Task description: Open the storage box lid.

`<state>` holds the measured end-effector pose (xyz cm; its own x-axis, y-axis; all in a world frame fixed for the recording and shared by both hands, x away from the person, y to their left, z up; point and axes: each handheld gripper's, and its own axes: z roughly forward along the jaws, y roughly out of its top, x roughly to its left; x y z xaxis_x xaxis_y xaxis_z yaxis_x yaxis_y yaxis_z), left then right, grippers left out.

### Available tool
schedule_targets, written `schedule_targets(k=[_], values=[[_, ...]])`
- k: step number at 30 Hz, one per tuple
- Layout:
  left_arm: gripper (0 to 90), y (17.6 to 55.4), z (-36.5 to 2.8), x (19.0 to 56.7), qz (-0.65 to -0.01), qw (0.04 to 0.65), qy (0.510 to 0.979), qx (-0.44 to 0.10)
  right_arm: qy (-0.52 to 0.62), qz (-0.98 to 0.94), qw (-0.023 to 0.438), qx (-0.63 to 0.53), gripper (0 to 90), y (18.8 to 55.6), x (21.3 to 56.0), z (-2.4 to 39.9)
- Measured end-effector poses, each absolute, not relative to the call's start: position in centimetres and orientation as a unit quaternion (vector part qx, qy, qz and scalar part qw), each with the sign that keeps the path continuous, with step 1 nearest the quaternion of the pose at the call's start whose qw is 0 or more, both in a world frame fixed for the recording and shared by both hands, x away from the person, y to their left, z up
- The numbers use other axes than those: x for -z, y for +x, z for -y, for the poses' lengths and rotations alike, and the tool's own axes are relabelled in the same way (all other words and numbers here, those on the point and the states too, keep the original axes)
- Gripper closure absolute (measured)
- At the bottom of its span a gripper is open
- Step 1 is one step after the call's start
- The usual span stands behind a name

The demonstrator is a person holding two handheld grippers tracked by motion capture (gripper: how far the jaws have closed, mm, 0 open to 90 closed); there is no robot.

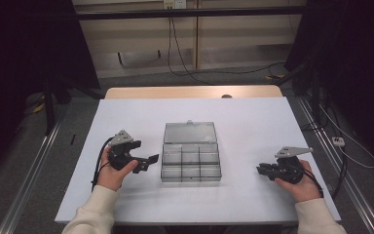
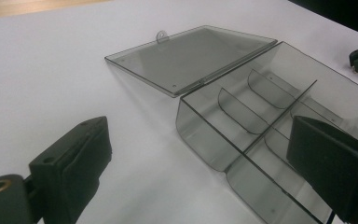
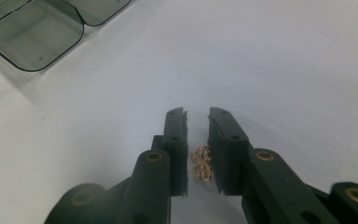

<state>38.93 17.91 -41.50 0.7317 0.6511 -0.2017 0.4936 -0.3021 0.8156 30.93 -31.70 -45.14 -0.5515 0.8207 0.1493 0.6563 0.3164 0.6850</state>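
So the clear plastic box (image 1: pixel 191 161) sits in the middle of the white surface (image 1: pixel 253 126) with its lid (image 1: pixel 190 132) already flipped flat open behind it, and as far as I can see every compartment is bare. My guess is the job is to get the little gold trinket (image 3: pixel 202 163) into the box, and that part is all left to do. The trinket lies on the surface off to the box's right, well apart from it. The right claw (image 3: pixel 196 122) is narrowed down around it, jaws on either side with a slim gap, not quite pinching yet. The left claw (image 2: pixel 200 158) waits wide and holds nothing, just beside the box's left wall.
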Motion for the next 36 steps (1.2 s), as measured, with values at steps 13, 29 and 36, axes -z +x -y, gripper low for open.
schedule_targets(k=[13, 29, 36], values=[[6.5, 39.0, -17.8, 41.4, -0.356, 0.471, 0.802, -0.085, 0.442, -0.813, 0.090, -0.369, 90.0, 30.8, 44.8, 31.4], [6.4, 39.0, -17.8, 41.5, -0.355, 0.470, 0.804, -0.084, 0.428, -0.798, 0.095, -0.413, 90.0, 31.6, 44.0, 30.0], [6.4, 39.0, -17.8, 41.5, -0.355, 0.469, 0.804, -0.085, 0.429, -0.794, 0.090, -0.421, 90.0, 32.2, 43.8, 29.6]])
